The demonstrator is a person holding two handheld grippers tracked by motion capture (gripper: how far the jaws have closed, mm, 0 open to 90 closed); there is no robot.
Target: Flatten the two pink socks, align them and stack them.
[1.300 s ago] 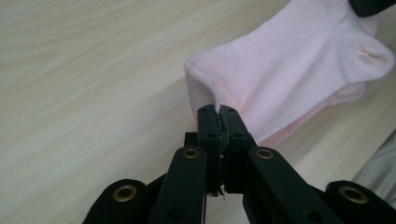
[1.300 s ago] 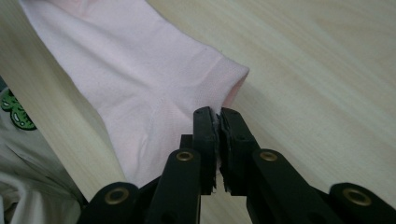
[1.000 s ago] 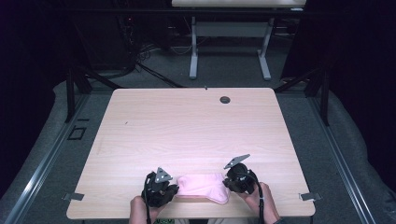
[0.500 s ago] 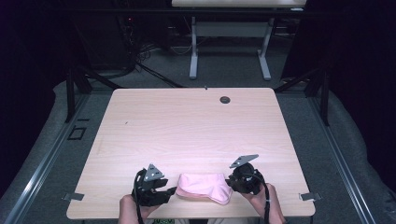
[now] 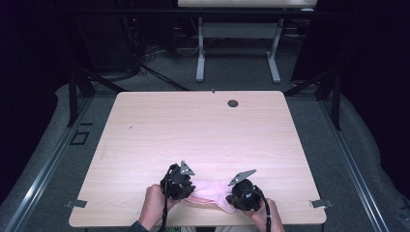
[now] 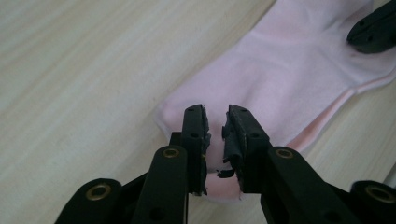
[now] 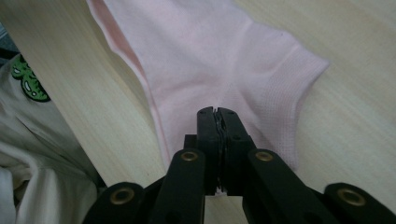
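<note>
A pale pink sock (image 5: 209,192) lies flat near the front edge of the wooden table (image 5: 193,130). My left gripper (image 5: 190,190) is at the sock's left end. Its jaws have just been closing, and in the left gripper view they (image 6: 216,114) pinch the sock (image 6: 289,70), with pink fabric in the narrow gap. My right gripper (image 5: 232,197) is at the sock's right end. Its jaws have also just been closing and now (image 7: 218,112) meet on the sock (image 7: 210,56) near its ribbed cuff. The right gripper's jaw tip (image 6: 373,28) rests at the sock's far end.
A dark round grommet (image 5: 233,103) sits at the table's far edge. The front edge runs just behind both hands, with a person's light shirt (image 7: 28,177) beyond it. Another table's white legs (image 5: 200,53) stand on the floor farther back.
Half a second ago both grippers stood off the sock's ends. Both have moved inward onto the sock and shut on it.
</note>
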